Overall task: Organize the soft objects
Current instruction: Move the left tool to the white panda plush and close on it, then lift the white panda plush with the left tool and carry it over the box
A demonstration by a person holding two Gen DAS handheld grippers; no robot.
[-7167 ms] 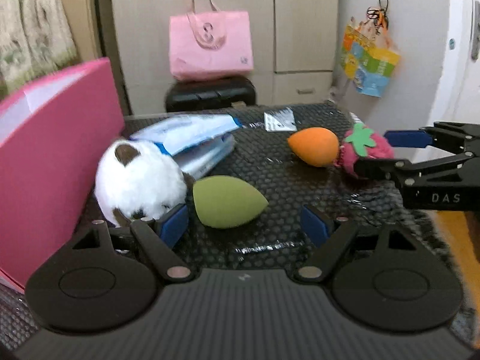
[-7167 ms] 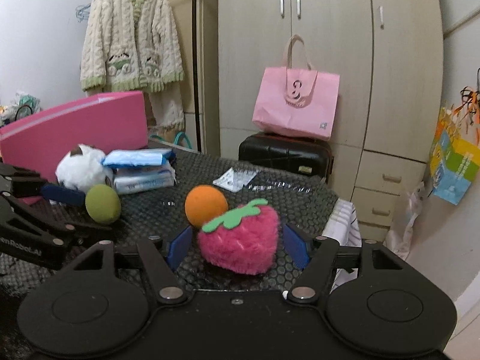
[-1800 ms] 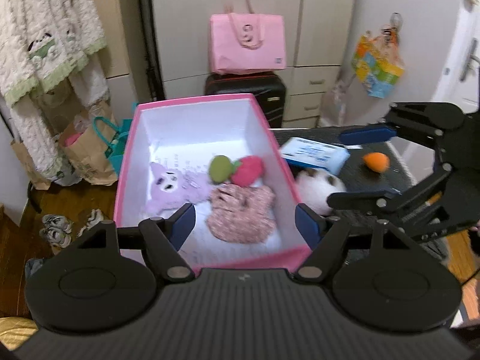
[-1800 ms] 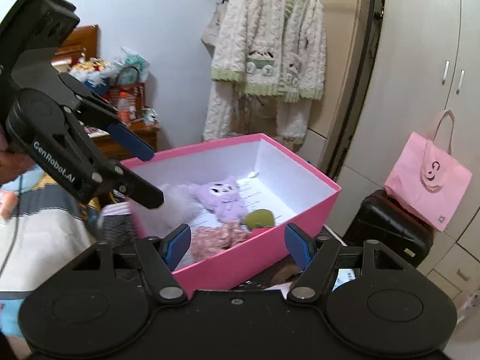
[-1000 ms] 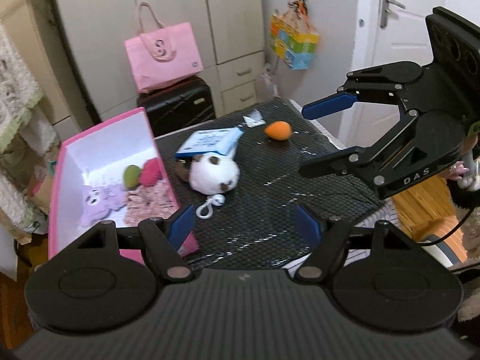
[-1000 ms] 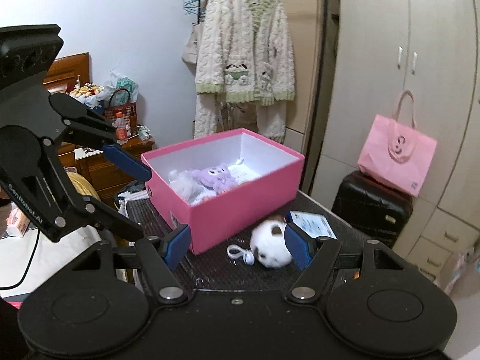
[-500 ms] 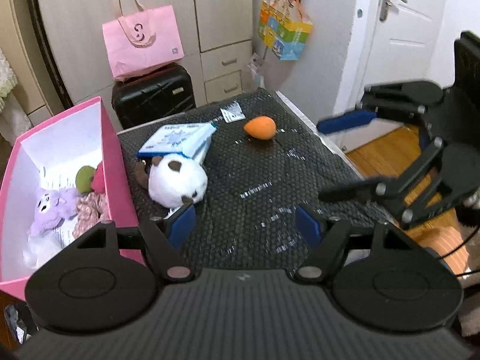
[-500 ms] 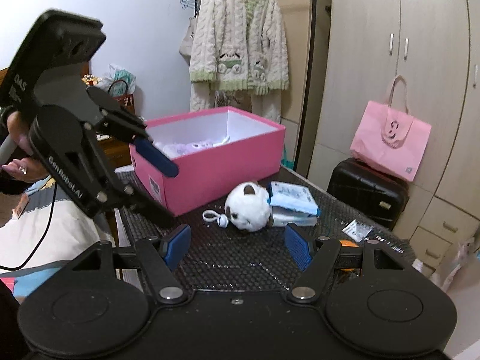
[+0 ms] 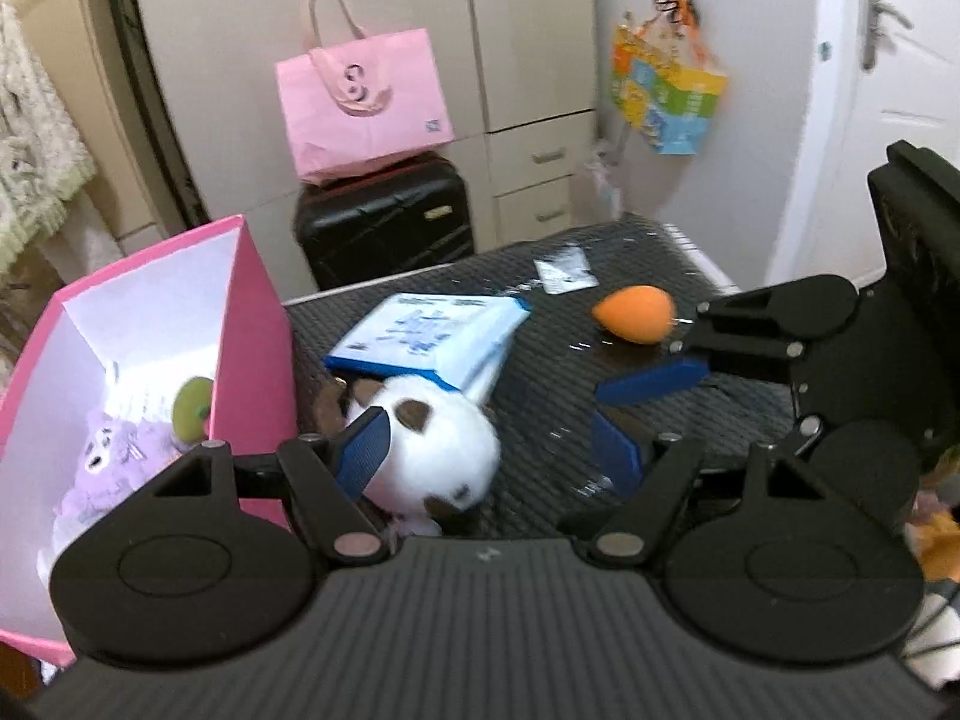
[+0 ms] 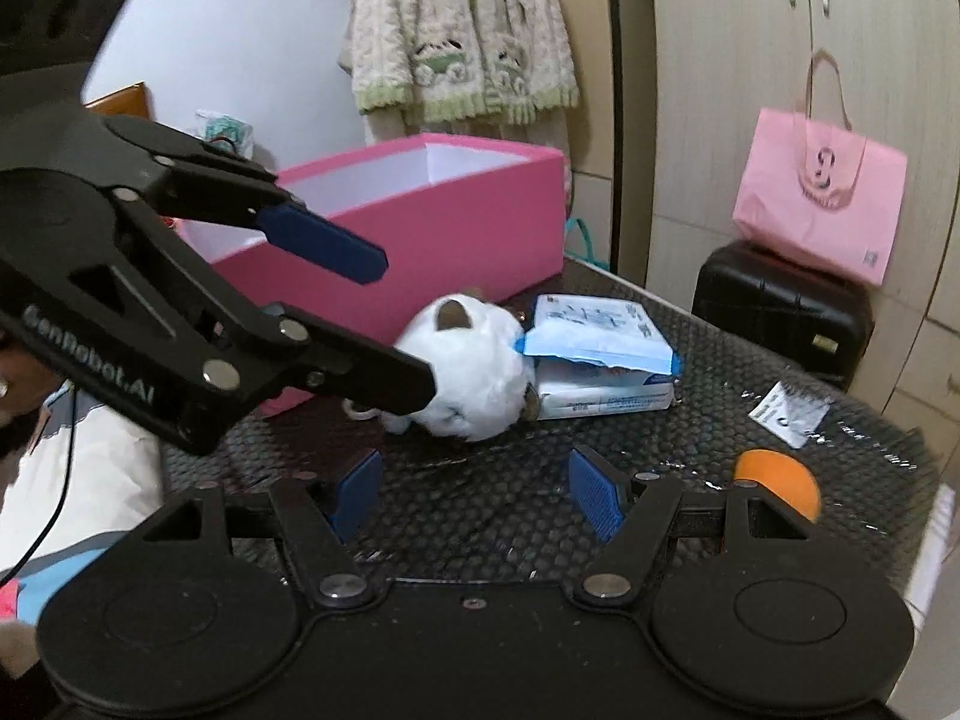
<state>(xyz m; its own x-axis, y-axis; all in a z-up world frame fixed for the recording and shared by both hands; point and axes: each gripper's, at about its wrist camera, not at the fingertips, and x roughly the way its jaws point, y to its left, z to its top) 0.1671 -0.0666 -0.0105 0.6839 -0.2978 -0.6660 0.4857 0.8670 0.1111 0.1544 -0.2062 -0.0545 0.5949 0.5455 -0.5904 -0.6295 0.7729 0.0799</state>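
Stock, mine: pink box [image 9: 252,324] holds purple plush [image 9: 114,456] and green sponge [image 9: 191,408]; white plush [image 9: 438,450], orange sponge [image 9: 633,313] and tissue packs [image 9: 432,336] remain on counter [image 9: 540,384]; my left hand-held gripper [image 9: 489,450] and right hand-held gripper [image 10: 474,495] both open, empty.

Worktop [image 9: 540,396]: black mat, honeycomb texture, wet-looking glints in places.
White plush toy [image 9: 438,444]: fluffy, long pile, brown patches.
Pink box [image 10: 420,228]: smooth matt card outside, white paper-like lining inside.
Purple plush [image 9: 114,456] in the box: soft, short fuzz.
Green sponge [image 9: 191,408] and orange sponge [image 9: 633,313]: matt, fine-pored foam look.
Tissue pack [image 10: 600,354]: thin plastic wrap, slight sheen, creased.
Left claw [image 9: 489,450] and right claw [image 10: 474,495]: matt black plastic, small bright metal rivets; blue pads [image 10: 591,492] finely ribbed.
Pink bag [image 10: 819,186]: matt paper.
Suitcase [image 9: 384,222]: black, quilted, semi-gloss.
Cardigan [image 10: 462,24]: chunky knit.
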